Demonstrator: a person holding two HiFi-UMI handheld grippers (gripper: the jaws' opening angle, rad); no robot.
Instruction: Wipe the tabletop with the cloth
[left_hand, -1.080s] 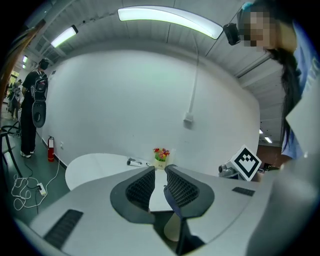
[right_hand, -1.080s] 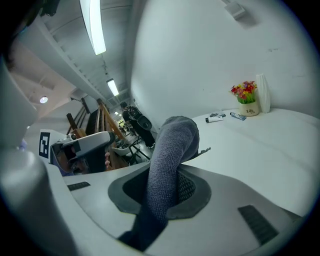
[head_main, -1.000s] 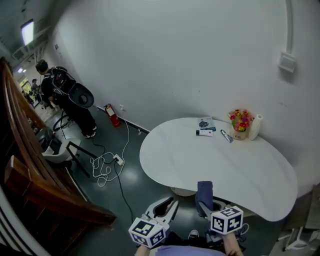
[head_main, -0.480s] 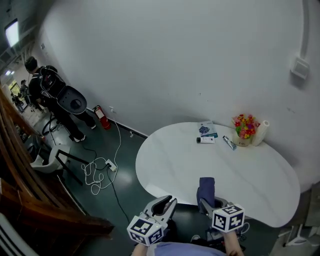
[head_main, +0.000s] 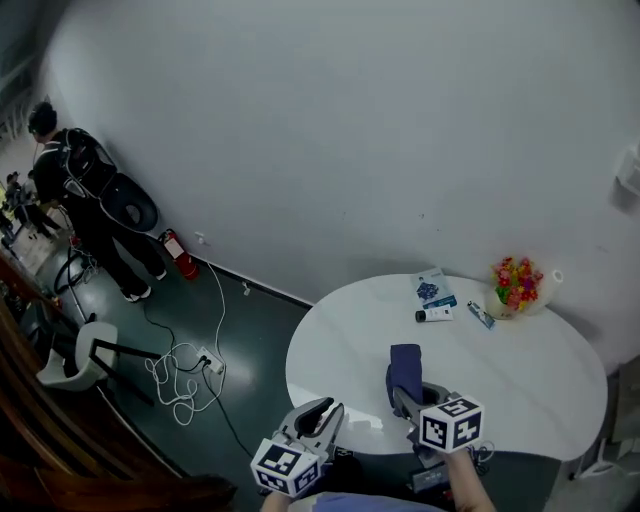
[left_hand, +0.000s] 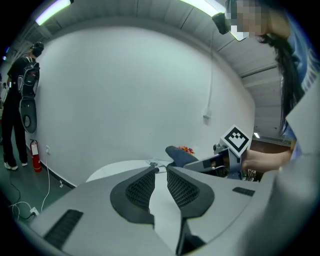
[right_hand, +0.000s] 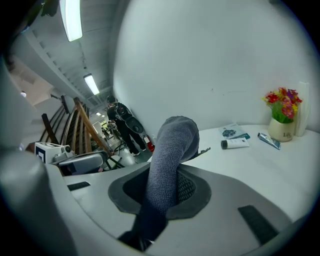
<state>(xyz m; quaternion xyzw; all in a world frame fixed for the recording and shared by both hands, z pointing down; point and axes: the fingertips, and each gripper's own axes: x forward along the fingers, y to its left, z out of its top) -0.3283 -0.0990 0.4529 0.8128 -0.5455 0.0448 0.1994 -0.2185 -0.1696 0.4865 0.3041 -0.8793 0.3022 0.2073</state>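
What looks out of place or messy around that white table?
Nothing is spilled or damaged. The table holds a tidy group by the wall: flowers, a tube, a booklet. The one untidy thing is the white cable tangled on the floor. The cloth sits bunched in the right tool.

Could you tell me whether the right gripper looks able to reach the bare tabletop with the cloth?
Probably yes: the right gripper, shut on the cloth, hangs over the tabletop's near edge, with bare surface ahead up to the tube.
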